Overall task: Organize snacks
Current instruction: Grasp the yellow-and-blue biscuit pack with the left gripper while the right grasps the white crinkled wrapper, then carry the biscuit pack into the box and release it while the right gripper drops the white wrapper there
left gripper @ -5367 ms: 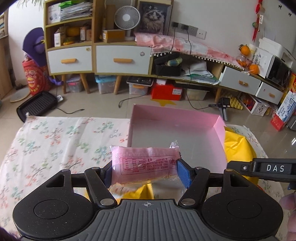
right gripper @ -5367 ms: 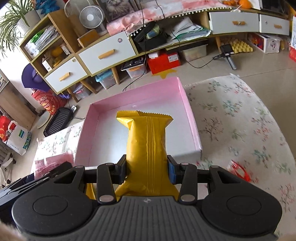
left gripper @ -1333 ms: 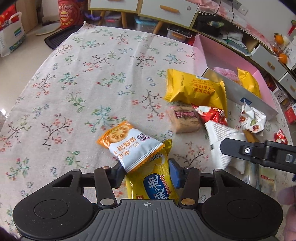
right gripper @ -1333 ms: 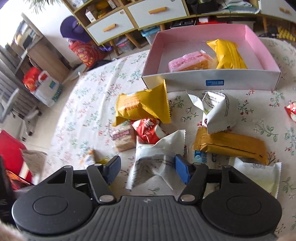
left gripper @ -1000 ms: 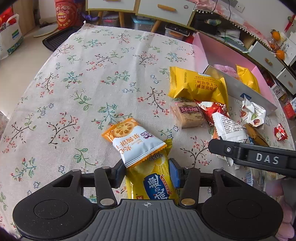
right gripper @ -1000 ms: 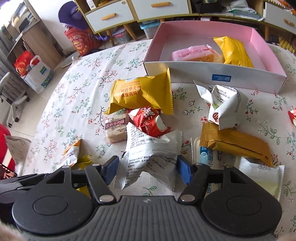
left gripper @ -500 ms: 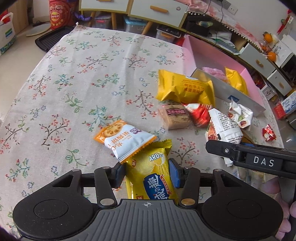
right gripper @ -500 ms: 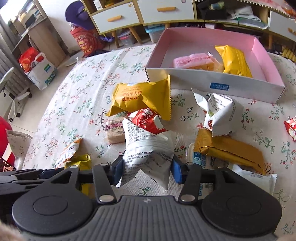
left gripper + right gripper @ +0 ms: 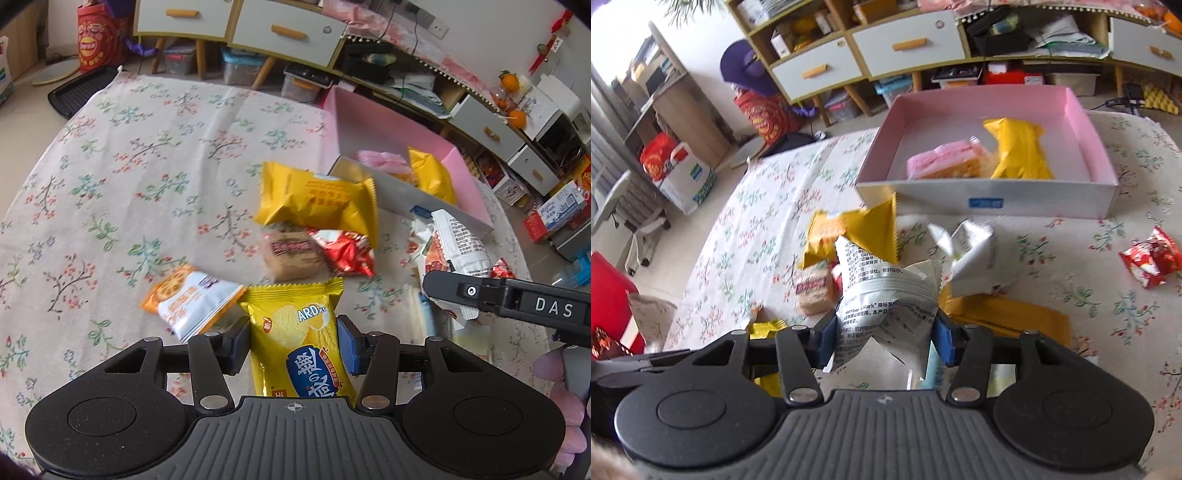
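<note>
The yellow biscuit packet (image 9: 301, 343) sits clamped in the left gripper (image 9: 293, 341), now clear of the orange-and-white cracker packet (image 9: 192, 301) that overlapped it a second ago and lies at its 10 o'clock on the floral desk (image 9: 129, 166). The right gripper (image 9: 886, 338), whose jaws have just been closing, pinches a crumpled white wrapper packet (image 9: 882, 295), which lay loose between its pads one second earlier and now stands raised above the pile. At 12 o'clock in the right wrist view waits the pink box (image 9: 1086, 122), holding a pink wafer packet (image 9: 945, 160) and a yellow pouch (image 9: 1019, 151). Between gripper and box lie a yellow cake packet (image 9: 849, 229), a brown pastry (image 9: 814, 290), a folded white packet (image 9: 975, 254) and a flat gold bar packet (image 9: 1004, 317); a red candy wrapper (image 9: 1150, 260) lies well apart at 2 o'clock. Fingers of a hand (image 9: 565, 398) show at 4 o'clock in the left wrist view.
</note>
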A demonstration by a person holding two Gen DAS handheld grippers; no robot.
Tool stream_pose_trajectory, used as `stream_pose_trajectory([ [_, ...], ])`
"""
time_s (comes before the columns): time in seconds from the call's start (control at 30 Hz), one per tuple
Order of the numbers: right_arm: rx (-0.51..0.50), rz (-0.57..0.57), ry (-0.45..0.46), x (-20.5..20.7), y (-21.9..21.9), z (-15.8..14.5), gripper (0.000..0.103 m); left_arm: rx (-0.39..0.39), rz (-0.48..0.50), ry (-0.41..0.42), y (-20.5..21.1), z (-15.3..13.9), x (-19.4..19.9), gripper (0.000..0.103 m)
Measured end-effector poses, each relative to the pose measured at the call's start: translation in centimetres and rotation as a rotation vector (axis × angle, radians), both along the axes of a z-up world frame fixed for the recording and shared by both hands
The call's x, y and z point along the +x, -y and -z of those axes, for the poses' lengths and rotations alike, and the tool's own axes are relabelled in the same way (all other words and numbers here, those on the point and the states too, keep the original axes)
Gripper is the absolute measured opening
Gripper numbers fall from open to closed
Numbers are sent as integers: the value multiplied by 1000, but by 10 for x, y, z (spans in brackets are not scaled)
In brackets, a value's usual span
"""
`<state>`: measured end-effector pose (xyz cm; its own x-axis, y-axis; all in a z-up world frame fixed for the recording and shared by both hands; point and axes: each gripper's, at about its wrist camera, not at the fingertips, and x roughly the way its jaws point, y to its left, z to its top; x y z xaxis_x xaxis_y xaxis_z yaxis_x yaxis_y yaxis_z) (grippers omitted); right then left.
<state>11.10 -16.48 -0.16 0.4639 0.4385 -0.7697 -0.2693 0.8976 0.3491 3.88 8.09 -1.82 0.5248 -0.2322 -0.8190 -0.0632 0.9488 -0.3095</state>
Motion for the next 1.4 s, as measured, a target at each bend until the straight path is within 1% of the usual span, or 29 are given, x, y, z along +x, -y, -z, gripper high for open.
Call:
stream_pose_trajectory([
  [0.23, 37, 49, 5, 6, 27, -1, 48, -24, -5, 21, 12, -7, 11, 46],
  [0.47, 107, 98, -2, 13, 53, -3, 49, -32, 4, 61, 28, -17, 26, 46],
  [0.73, 104, 160, 10, 26, 82, -7, 49, -13, 12, 83, 53, -24, 46, 46],
  [0.93, 82, 194, 47, 59, 91, -17, 49, 61, 55, 150, 74, -39, 84, 46],
  [1.03, 74, 195, 63, 78, 91, -17, 49, 78, 68, 170, 82, -42, 109, 46],
  [1.2, 48, 187, 76, 108, 86, -9, 49, 99, 84, 201, 95, -41, 149, 46],
  [1.4, 23, 185, 103, 137, 83, -1, 49, 126, 102, 233, 109, -31, 194, 47],
])
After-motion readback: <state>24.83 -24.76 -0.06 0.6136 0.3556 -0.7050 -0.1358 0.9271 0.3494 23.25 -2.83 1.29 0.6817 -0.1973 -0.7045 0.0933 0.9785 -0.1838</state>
